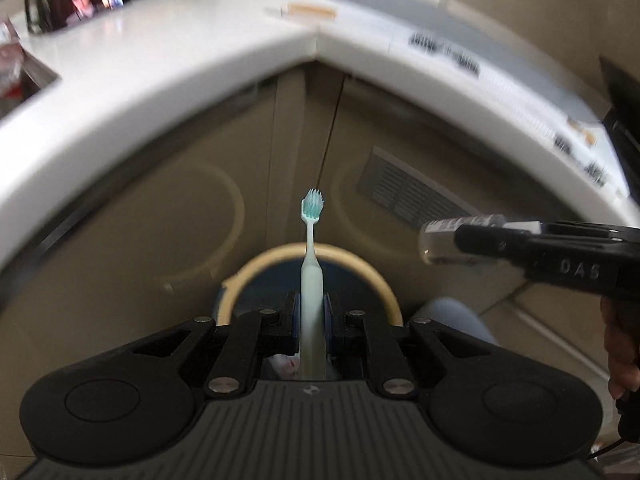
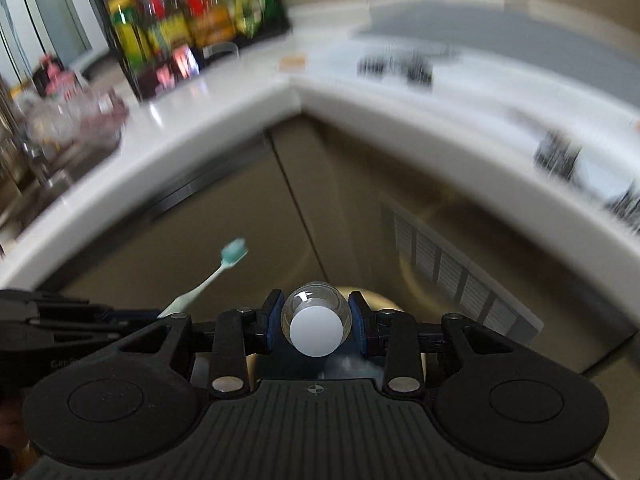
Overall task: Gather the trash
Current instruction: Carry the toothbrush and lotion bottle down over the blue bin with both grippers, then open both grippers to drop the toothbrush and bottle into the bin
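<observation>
Left gripper point(image 1: 312, 316) clamps toothbrush point(image 1: 310, 248), bin point(image 1: 384, 280) directly beneath for dropping; right gripper point(image 2: 316, 322) clamps small bottle point(image 2: 316, 316) alongside.

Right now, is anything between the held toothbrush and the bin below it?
Nothing visible. The toothbrush, clamped in the left gripper, points over the open bin; the right gripper's small bottle hangs off to the side.
</observation>
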Motion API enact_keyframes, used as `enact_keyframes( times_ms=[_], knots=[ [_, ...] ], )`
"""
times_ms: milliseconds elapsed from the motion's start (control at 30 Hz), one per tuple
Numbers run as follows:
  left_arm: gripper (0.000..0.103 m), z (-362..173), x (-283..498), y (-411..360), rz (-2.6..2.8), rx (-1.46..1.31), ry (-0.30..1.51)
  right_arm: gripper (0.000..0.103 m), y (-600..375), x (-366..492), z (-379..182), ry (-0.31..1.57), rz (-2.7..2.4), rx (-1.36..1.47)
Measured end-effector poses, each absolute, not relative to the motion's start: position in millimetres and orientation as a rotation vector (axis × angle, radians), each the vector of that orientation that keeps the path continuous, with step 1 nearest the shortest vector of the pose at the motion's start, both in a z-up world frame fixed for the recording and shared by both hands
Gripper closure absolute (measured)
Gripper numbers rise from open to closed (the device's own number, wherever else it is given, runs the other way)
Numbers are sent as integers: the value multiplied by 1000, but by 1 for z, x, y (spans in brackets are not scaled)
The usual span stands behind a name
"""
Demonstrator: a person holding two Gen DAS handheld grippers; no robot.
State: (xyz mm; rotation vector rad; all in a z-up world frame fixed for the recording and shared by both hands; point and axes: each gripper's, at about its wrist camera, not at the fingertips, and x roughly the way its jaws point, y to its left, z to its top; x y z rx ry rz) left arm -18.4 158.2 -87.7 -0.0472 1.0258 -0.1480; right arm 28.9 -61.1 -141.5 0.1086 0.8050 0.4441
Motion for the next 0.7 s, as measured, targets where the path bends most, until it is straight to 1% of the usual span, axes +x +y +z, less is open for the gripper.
enact_keyframes(
  times_ms=[267, 467, 700],
  knots=[
    [91, -147, -1, 155, -151, -38, 1138, 66, -48, 49, -205, 985, 408, 79],
    [91, -181, 16, 148, -148, -25, 1207, 66, -35, 61, -239, 1057, 385, 39],
    [91, -215, 32, 142, -141, 6, 1276, 66, -16, 76, -266, 1116, 366, -8]
  ],
)
